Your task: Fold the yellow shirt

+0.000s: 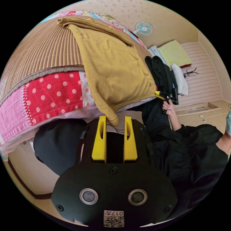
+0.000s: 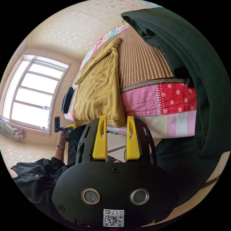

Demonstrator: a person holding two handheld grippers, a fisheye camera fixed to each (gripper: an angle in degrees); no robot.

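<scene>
Both claws, left and right, stand wide at the yellow shirt's near hem, which hangs over the bed edge. You'd best pinch both corners evenly.

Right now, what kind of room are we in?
Most likely a bedroom: the yellow shirt hangs off a bed with a patchwork quilt under a woven bamboo mat, with a large window nearby.
</scene>
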